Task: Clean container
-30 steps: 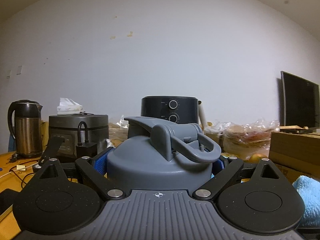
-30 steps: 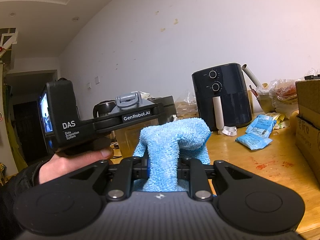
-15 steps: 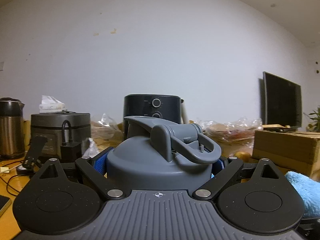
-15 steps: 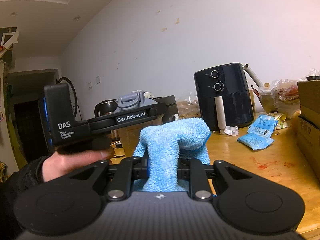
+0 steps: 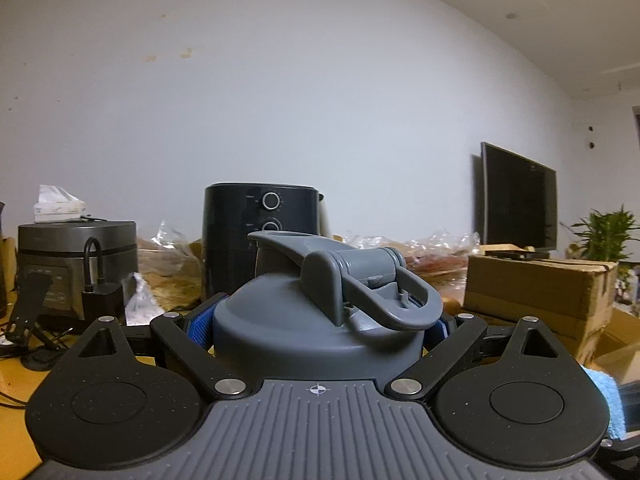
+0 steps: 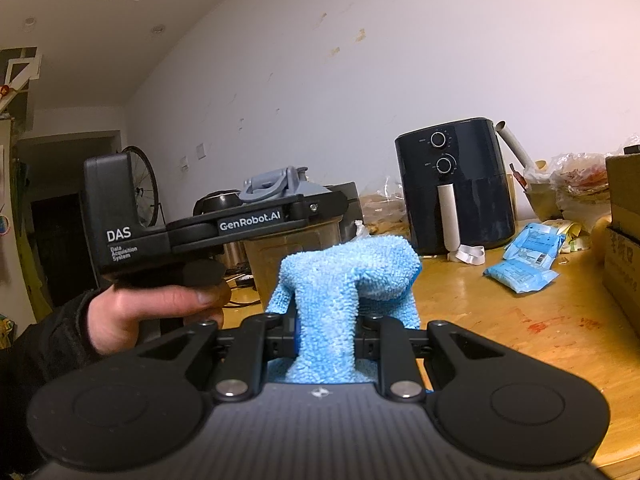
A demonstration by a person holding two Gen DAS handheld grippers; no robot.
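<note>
A container with a grey flip-top lid and carry loop [image 5: 304, 328] fills the left wrist view, and my left gripper [image 5: 320, 320] is shut on it just under the lid, with blue pads on both sides. The right wrist view shows that gripper from the side [image 6: 256, 224], held level by a hand [image 6: 152, 308], with the clear container body [image 6: 296, 256] hanging below it. My right gripper [image 6: 326, 344] is shut on a folded blue microfibre cloth [image 6: 348, 276], which stands just right of the container, close to its wall; contact cannot be told. The cloth's edge [image 5: 604, 396] shows at the lower right.
A black air fryer [image 6: 456, 188] stands at the back of the wooden table [image 6: 520, 320], with blue packets [image 6: 524, 264] in front of it. A rice cooker [image 5: 76, 256] with a phone stand is at the left. At the right are a cardboard box [image 5: 536, 292] and a dark screen [image 5: 516, 204].
The left gripper has swung to the right with the container, so the kettle has left its view and a plant has come in. The right gripper and cloth have stayed put.
</note>
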